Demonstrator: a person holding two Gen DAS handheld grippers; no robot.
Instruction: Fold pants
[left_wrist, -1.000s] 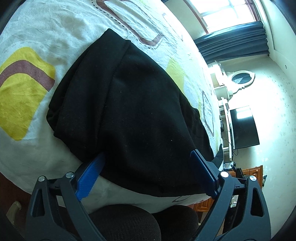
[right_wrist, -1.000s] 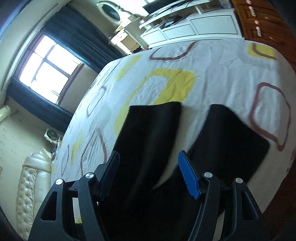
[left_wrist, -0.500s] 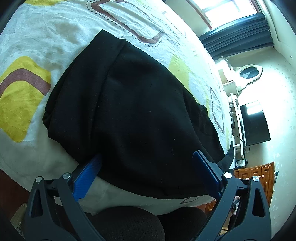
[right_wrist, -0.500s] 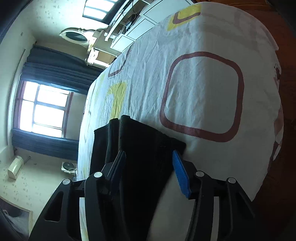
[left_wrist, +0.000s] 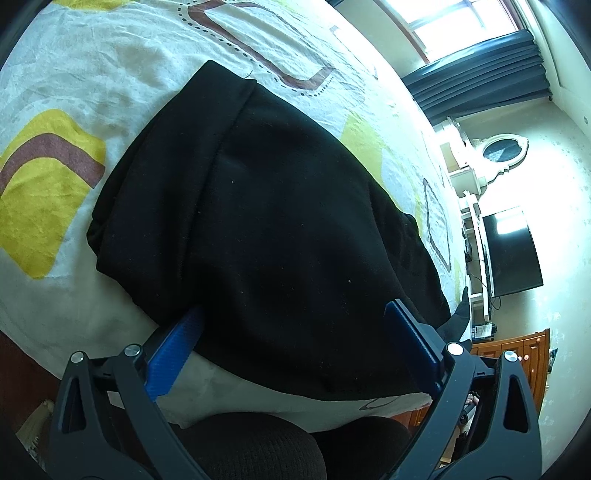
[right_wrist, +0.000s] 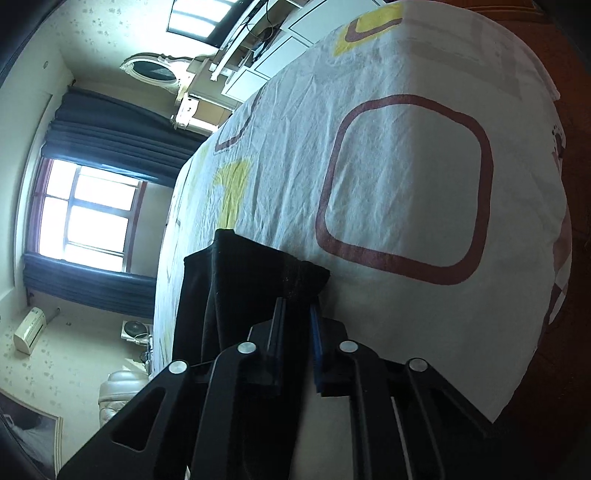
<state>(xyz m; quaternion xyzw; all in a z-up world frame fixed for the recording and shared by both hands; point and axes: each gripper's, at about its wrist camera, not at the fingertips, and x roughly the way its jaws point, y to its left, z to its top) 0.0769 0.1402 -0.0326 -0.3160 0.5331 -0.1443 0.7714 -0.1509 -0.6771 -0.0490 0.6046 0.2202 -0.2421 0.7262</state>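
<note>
The black pants (left_wrist: 277, 221) lie folded in a broad heap on the patterned bed sheet (left_wrist: 74, 92). My left gripper (left_wrist: 295, 332) stands wide open at their near edge, one blue pad at each side of the cloth and the left pad tucked under the hem. In the right wrist view the pants (right_wrist: 251, 273) show as a narrow dark strip ending on the sheet (right_wrist: 406, 184). My right gripper (right_wrist: 297, 314) is shut on that end, both pads pinching the corner of black fabric.
A dark padded round shape (left_wrist: 251, 443) fills the bottom of the left view. Beyond the bed stand a TV (left_wrist: 511, 251), a wooden cabinet (left_wrist: 517, 354) and dark curtains (left_wrist: 480, 70). The bed's edge drops to a wooden floor (right_wrist: 565, 258) at the right.
My right gripper rolled, sank to the end of the pants and shut on the cloth. The left gripper stayed nearly where it was, still open.
</note>
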